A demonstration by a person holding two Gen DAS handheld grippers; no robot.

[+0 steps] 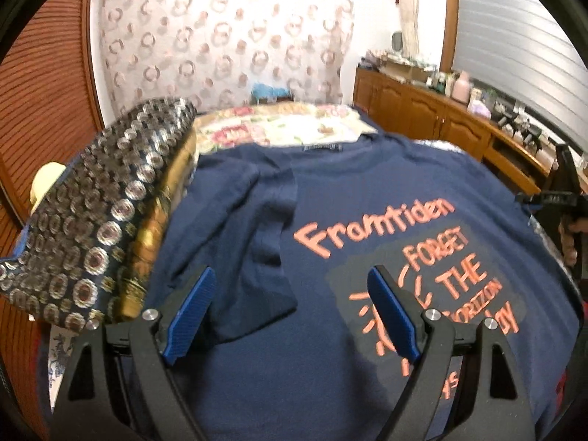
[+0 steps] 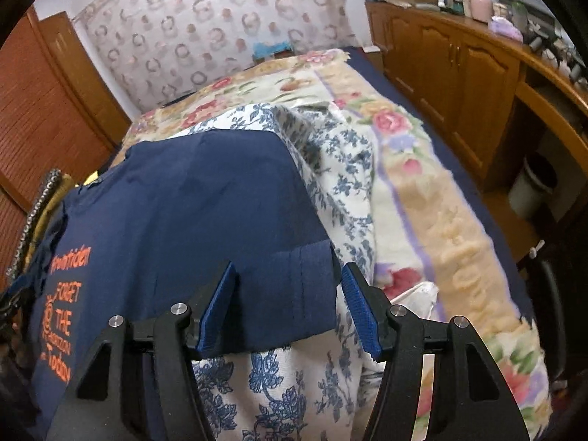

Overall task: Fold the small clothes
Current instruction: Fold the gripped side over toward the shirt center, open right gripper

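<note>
A navy T-shirt (image 1: 330,191) is lying print side up on the bed, spread over a blue-and-white floral sheet (image 2: 279,378). In the left wrist view its collar (image 1: 323,147) is pointing away from the camera and its hem is running toward the camera, so its long axis is lying along the line of sight. Orange lettering (image 1: 375,228) reading "Framtiden" and "FORGET THE" is sitting on its chest. The sleeve (image 1: 253,242) on the left of that view is lying folded inward over the body of the shirt.

The left hand-held gripper (image 1: 290,312) is hovering over the lower part of the shirt with its blue pads (image 1: 191,312) standing wide apart and gripping nothing. The right hand-held gripper (image 2: 288,308) is also standing with its jaws apart, poised at the shirt's other side, where a folded navy edge (image 2: 305,294) is lying between its pads (image 2: 360,312) without being clamped.

A dark cushion with a circle pattern (image 1: 99,217) is resting just beside the shirt on the left. A flowered blanket (image 2: 433,191) is covering the bed beyond the sheet, and a wooden cabinet (image 2: 459,73) is running along the wall to the right.
</note>
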